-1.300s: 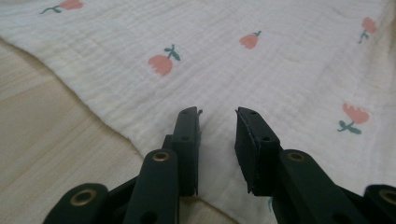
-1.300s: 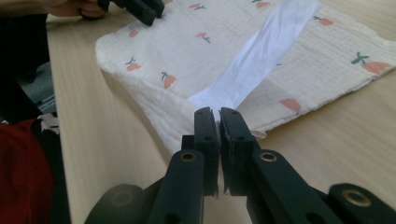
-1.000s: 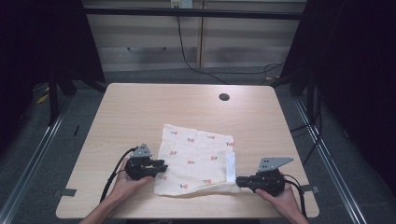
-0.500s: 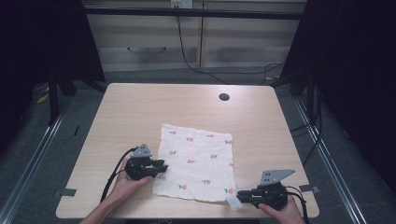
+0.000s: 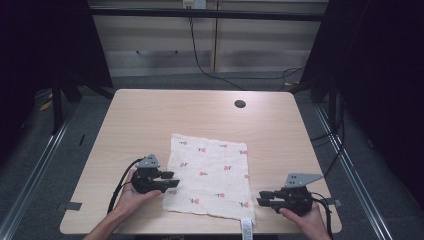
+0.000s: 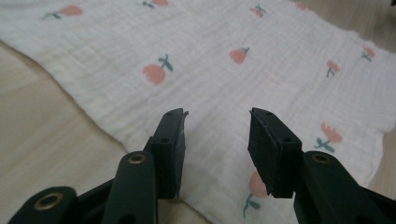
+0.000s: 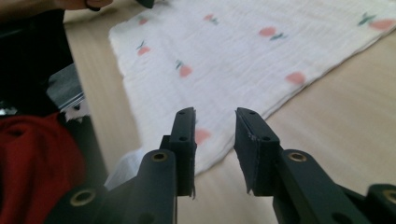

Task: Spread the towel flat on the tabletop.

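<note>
The white cloth (image 5: 209,175) lies flat on the counter (image 5: 150,120) between the two grippers. The left gripper (image 5: 171,181) has its fingers (image 6: 170,140) over the cloth's left edge, just above the fabric; they have just been opening and stand parted, gripping nothing. The right gripper (image 5: 260,197) sits just off the cloth's near right corner, its fingers (image 7: 254,140) pointing at that edge, with bare counter under them; these too have just been opening, with nothing between them. The cloth is a crinkled gauze weave printed with small pink flowers on green stems, a tag hanging from its near edge
</note>
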`<state>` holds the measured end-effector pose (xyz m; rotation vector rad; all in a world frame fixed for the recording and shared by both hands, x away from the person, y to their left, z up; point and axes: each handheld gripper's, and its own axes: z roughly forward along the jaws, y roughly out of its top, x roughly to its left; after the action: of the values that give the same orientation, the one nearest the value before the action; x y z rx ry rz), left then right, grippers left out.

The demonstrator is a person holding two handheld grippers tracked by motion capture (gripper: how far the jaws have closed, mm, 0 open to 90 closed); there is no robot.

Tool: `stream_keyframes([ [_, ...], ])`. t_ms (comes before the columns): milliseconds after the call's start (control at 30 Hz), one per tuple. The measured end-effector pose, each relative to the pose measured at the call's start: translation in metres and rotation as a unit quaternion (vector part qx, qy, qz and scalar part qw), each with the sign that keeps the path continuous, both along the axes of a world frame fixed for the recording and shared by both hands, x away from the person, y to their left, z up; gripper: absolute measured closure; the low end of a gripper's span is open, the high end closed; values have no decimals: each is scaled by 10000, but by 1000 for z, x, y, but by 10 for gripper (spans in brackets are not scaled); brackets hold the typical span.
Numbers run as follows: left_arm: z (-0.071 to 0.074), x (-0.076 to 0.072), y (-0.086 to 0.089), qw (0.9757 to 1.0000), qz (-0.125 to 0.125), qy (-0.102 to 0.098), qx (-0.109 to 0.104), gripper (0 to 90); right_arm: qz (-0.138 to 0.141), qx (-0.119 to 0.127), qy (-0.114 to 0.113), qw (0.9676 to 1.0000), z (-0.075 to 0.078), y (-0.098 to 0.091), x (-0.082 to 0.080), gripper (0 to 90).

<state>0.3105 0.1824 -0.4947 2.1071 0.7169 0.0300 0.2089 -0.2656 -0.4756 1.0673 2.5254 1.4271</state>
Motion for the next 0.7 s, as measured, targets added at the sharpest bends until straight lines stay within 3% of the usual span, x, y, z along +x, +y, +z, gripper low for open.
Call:
stream_keyframes([
  [67,6,6,3,9999,43,5,-152,526,-149,-14,-12,9999,4,3,10,613],
  [233,16,20,6,9995,172,-44,-246,495,-228,9,-35,9997,5,13,39,591],
  [367,17,29,6,9995,246,-111,-136,485,-201,-181,17,9996,-2,26,58,569],
  [533,8,44,-1,9996,270,-26,113,508,-179,-557,60,9983,-11,38,79,597],
  [567,7,46,-2,9995,291,27,73,509,-207,-651,51,9977,-12,39,83,608],
  [700,4,57,-5,9992,380,5,119,496,-345,-700,52,9969,-15,41,103,609],
])
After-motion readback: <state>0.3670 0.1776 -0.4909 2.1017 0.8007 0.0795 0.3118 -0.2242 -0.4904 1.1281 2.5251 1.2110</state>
